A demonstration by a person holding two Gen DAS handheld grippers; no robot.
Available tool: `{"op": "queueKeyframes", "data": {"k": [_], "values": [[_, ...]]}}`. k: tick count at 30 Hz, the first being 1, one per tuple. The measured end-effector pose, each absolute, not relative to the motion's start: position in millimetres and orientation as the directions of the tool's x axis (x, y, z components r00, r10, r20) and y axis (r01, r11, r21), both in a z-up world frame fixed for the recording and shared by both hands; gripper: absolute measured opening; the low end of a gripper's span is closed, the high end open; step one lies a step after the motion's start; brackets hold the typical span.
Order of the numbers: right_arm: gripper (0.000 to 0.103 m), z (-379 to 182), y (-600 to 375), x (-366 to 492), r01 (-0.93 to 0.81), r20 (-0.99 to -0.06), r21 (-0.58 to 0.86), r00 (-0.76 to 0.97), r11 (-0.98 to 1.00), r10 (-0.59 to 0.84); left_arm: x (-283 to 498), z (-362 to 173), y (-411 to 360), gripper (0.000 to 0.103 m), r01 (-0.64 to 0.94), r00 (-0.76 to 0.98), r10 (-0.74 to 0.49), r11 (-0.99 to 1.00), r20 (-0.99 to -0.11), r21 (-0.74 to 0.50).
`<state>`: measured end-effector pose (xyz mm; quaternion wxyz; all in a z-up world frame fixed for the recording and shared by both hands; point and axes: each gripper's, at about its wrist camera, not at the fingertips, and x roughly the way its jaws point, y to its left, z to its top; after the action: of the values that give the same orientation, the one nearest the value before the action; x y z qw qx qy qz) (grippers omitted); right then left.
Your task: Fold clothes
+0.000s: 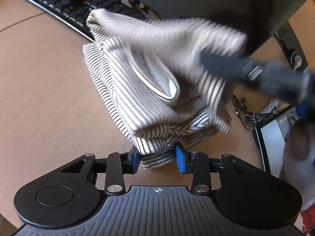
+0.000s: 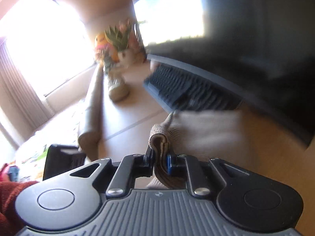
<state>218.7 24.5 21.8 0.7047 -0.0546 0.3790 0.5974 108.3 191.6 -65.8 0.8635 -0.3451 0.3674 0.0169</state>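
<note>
Both claws are busy! The left claw [image 1: 157, 160] pinches a bunched corner of the striped garment [image 1: 149, 82], which sits heaped on the tabletop [image 1: 43, 90] just in front of the keyboard [image 1: 65, 2]. The right claw [image 2: 160, 164] is clamped on a folded edge of the same cloth, lifted beside the keyboard, blurred. By my reading the fold is midway: layers are stacked, but loose and uneven, with squaring up left.
</note>
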Motion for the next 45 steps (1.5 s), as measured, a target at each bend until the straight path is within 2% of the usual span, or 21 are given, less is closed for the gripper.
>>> {"op": "queueKeyframes", "data": {"k": [2,6,10,13,15,20,23,25,29,30,33,35,40,42,45], "values": [[0.013,2,27,218,-0.865,-0.635,0.41,-0.041,0.291,0.771,109,-67,191,0.04,-0.279,0.731,-0.229,0.758,-0.642,-0.589],[0.013,-25,23,225,-0.812,-0.644,0.492,-0.095,0.315,0.759,107,-68,190,0.041,-0.281,0.735,-0.229,0.753,-0.638,-0.595],[0.013,-29,32,225,-0.816,-0.654,0.488,-0.107,0.31,0.749,104,-67,192,0.042,-0.29,0.727,-0.225,0.755,-0.648,-0.588],[0.012,-34,35,219,-0.834,-0.662,0.459,-0.091,0.307,0.744,88,-59,204,0.053,-0.302,0.714,-0.21,0.768,-0.668,-0.565],[0.011,-38,37,214,-0.846,-0.667,0.438,-0.079,0.304,0.741,72,-50,216,0.054,-0.313,0.716,-0.189,0.774,-0.672,-0.551],[0.011,-37,34,183,-0.929,-0.668,0.251,0.037,0.272,0.743,39,-19,263,0.054,-0.369,0.79,-0.091,0.719,-0.607,-0.589],[0.012,-36,33,161,-0.96,-0.663,0.124,0.109,0.252,0.74,60,-2,265,0.057,-0.293,0.838,-0.116,0.729,-0.533,-0.619],[0.019,-34,34,148,-0.969,-0.659,0.054,0.146,0.241,0.738,91,-6,255,0.058,-0.256,0.838,-0.157,0.734,-0.523,-0.629],[0.071,-21,26,130,-0.977,-0.641,-0.034,0.184,0.212,0.745,131,-38,245,0.055,-0.26,0.778,-0.214,0.747,-0.59,-0.613],[0.078,-14,17,131,-0.975,-0.63,-0.03,0.189,0.219,0.753,131,-40,245,0.055,-0.25,0.782,-0.215,0.752,-0.585,-0.61],[0.088,1,-13,148,-0.941,-0.582,0.019,0.264,0.338,0.769,129,-42,251,0.054,-0.241,0.785,-0.231,0.741,-0.574,-0.627],[0.089,2,-32,168,-0.881,-0.554,0.1,0.337,0.463,0.761,128,-44,253,0.051,-0.235,0.787,-0.236,0.739,-0.57,-0.631],[0.088,-50,-56,243,-0.568,-0.615,0.461,0.349,0.682,0.707,129,-40,249,0.051,-0.217,0.784,-0.237,0.761,-0.574,-0.611],[0.065,-47,-52,251,-0.552,-0.6,0.503,0.331,0.665,0.728,129,-38,249,0.051,-0.207,0.778,-0.24,0.774,-0.58,-0.598],[0.06,-37,-41,253,-0.586,-0.581,0.508,0.308,0.631,0.754,130,-40,252,0.051,-0.211,0.774,-0.241,0.774,-0.585,-0.598]]}}
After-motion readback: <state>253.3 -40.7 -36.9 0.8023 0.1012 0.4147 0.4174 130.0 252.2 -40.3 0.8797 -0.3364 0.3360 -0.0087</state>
